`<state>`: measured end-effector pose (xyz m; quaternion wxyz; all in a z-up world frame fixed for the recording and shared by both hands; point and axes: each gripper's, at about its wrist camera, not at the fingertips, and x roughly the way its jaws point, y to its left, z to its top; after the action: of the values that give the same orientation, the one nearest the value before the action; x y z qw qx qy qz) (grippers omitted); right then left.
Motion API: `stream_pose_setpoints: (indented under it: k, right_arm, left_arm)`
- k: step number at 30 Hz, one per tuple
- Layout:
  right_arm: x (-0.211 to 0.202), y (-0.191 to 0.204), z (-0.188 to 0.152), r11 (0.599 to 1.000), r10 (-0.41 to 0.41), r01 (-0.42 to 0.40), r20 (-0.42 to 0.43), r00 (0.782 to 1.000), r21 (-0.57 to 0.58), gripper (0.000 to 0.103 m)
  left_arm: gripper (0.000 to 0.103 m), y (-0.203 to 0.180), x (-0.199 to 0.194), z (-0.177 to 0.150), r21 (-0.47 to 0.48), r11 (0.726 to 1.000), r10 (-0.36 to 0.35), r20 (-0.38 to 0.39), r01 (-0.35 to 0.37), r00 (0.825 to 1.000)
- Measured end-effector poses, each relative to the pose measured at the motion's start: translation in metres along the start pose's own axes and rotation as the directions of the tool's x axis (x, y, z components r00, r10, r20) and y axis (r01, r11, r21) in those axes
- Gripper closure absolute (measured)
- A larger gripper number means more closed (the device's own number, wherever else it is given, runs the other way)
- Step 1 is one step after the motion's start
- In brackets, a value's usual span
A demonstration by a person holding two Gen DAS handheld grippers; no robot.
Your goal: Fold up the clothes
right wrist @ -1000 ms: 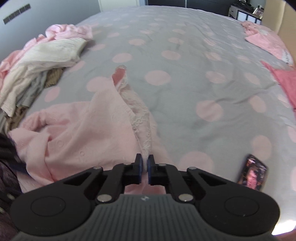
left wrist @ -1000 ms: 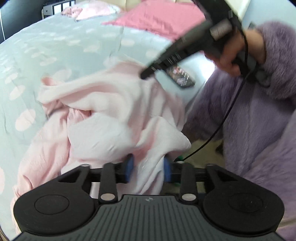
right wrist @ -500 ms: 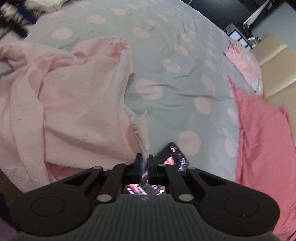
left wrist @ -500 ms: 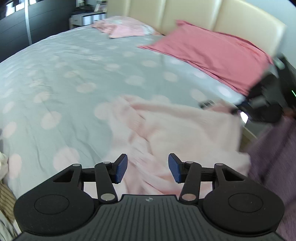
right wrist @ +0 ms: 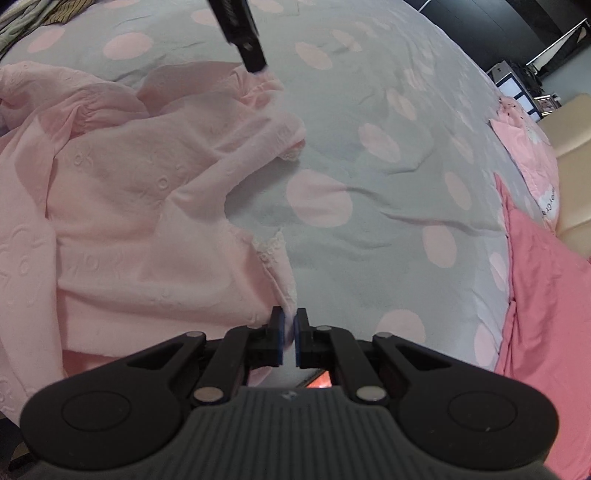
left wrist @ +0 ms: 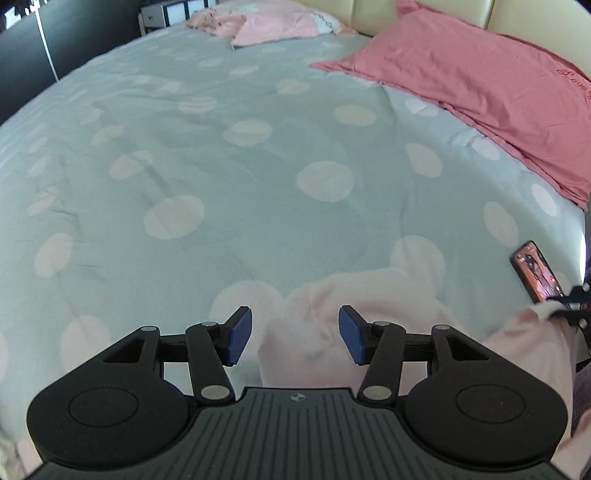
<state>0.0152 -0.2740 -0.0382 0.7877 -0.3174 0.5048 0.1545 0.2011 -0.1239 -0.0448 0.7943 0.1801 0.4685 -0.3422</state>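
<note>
A pale pink garment (right wrist: 140,192) lies rumpled on the grey polka-dot bed (right wrist: 388,229). My right gripper (right wrist: 289,334) is shut on the garment's lace-trimmed edge near the bed's near side. My left gripper (left wrist: 295,334) is open, its blue pads on either side of a fold of the same garment (left wrist: 332,314) without gripping it. In the right wrist view the left gripper's fingers (right wrist: 243,33) hang over the garment's far corner. In the left wrist view the right gripper (left wrist: 572,302) shows at the right edge, pinching cloth.
A phone (left wrist: 535,273) with a lit screen lies near the bed's right edge. A dark pink pillow (left wrist: 480,85) and folded pink clothes (left wrist: 273,22) sit by the headboard. More clothes (right wrist: 33,14) lie piled at the bed's far left.
My left gripper has let go of the garment and opened wide, lowering to the bed. My right gripper kept its grip and pulled the garment's edge toward the phone, spreading the cloth.
</note>
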Motion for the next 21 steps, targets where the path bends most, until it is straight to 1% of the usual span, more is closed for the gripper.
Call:
stream_pose_setpoints:
  k: [4,6,7,8,9,10,11,12,14,17,19,21]
  right_arm:
    - [0.007,-0.007,-0.002,0.998,0.049,-0.049,-0.01,0.999,0.025,0.097]
    - [0.01,-0.011,-0.004,0.997,0.069,-0.068,-0.013,0.998,0.038,0.097]
    - [0.01,-0.012,-0.006,0.996,0.076,-0.075,-0.013,0.997,0.045,0.097]
    - [0.011,-0.013,-0.007,0.995,0.081,-0.081,-0.012,0.997,0.054,0.097]
    - [0.011,-0.015,-0.008,0.994,0.086,-0.086,-0.01,0.996,0.064,0.097]
    - [0.012,-0.017,-0.01,0.993,0.092,-0.091,-0.011,0.996,0.074,0.097]
    - [0.013,-0.018,-0.01,0.992,0.096,-0.095,-0.01,0.995,0.082,0.097]
    - [0.011,-0.019,-0.01,0.992,0.091,-0.09,-0.002,0.996,0.092,0.097]
    - [0.005,-0.022,-0.008,0.991,0.075,-0.077,0.018,0.997,0.113,0.097]
    - [-0.005,-0.025,-0.006,0.988,0.05,-0.057,0.048,0.998,0.144,0.097]
    - [-0.019,-0.026,-0.001,0.989,-0.007,-0.006,0.091,0.996,0.151,0.097]
    - [-0.036,-0.026,0.004,0.987,-0.071,0.048,0.141,0.987,0.156,0.097]
  left_arm:
    - [0.053,0.009,0.036,0.006,0.018,0.998,-0.051,-0.049,0.052,0.997]
    - [0.056,0.012,0.048,0.005,0.022,0.997,-0.078,-0.069,0.08,0.995]
    - [0.065,0.014,0.051,0.003,0.013,0.995,-0.097,-0.075,0.099,0.992]
    - [0.071,0.016,0.054,0.001,0.005,0.993,-0.117,-0.081,0.117,0.99]
    - [0.084,0.017,0.056,-0.001,-0.004,0.991,-0.133,-0.083,0.133,0.988]
    - [0.091,0.018,0.055,-0.003,-0.01,0.99,-0.142,-0.076,0.141,0.987]
    - [0.094,0.019,0.052,-0.004,-0.016,0.989,-0.148,-0.066,0.147,0.987]
    - [0.101,0.02,0.047,-0.004,-0.021,0.989,-0.15,-0.053,0.149,0.987]
    - [0.101,0.021,0.03,-0.003,-0.027,0.991,-0.135,-0.013,0.135,0.991]
    - [0.102,0.031,-0.015,-0.002,-0.044,0.997,-0.062,0.067,0.065,0.996]
    - [0.102,0.039,-0.052,-0.002,-0.064,0.998,-0.011,0.129,0.019,0.992]
    - [0.102,0.048,-0.095,-0.003,-0.094,0.995,0.046,0.202,-0.027,0.978]
